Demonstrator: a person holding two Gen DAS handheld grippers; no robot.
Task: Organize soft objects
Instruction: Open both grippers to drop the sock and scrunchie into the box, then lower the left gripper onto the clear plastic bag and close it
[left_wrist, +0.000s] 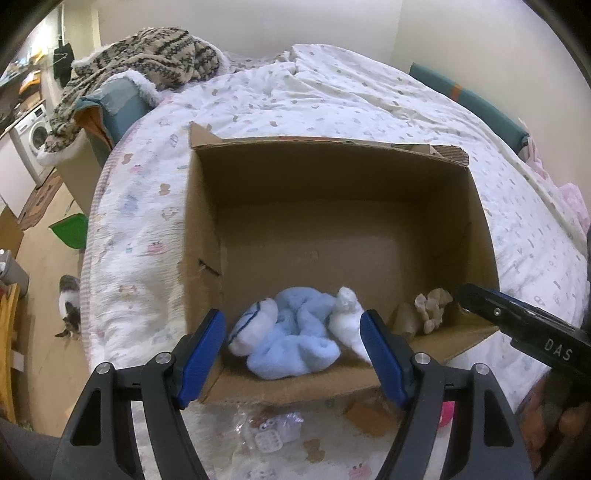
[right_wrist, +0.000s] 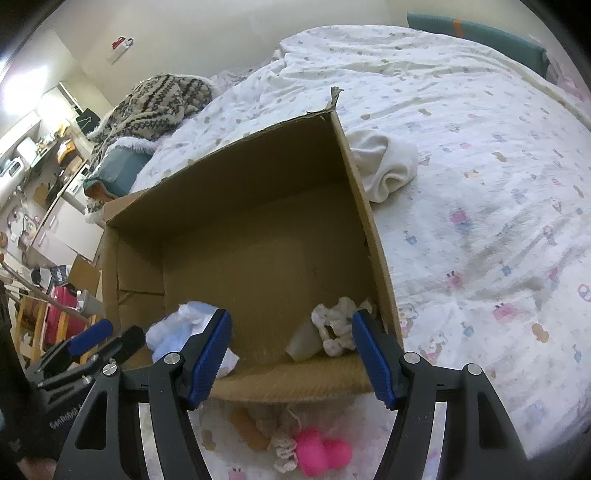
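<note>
An open cardboard box (left_wrist: 332, 184) sits on the bed. Inside it, at the near wall, lie a light blue and white fluffy toy (left_wrist: 291, 339) and a small beige knitted piece (left_wrist: 430, 308). My left gripper (left_wrist: 293, 356) is open and empty, hovering over the box's near edge above the blue toy. My right gripper (right_wrist: 291, 354) is open and empty over the same box (right_wrist: 258, 236), with the beige knitted piece (right_wrist: 334, 326) between its fingers' line of sight and the blue toy (right_wrist: 177, 328) to its left. A white cloth (right_wrist: 384, 166) lies on the bed outside the box's right wall.
A pink soft item (right_wrist: 317, 450), a brown tube-shaped item (right_wrist: 249, 424) and a knitted piece (right_wrist: 284, 448) lie on the bed in front of the box. A patterned blanket (left_wrist: 147, 55) is heaped at the bed's far left. A cat (left_wrist: 70, 306) stands on the floor at left.
</note>
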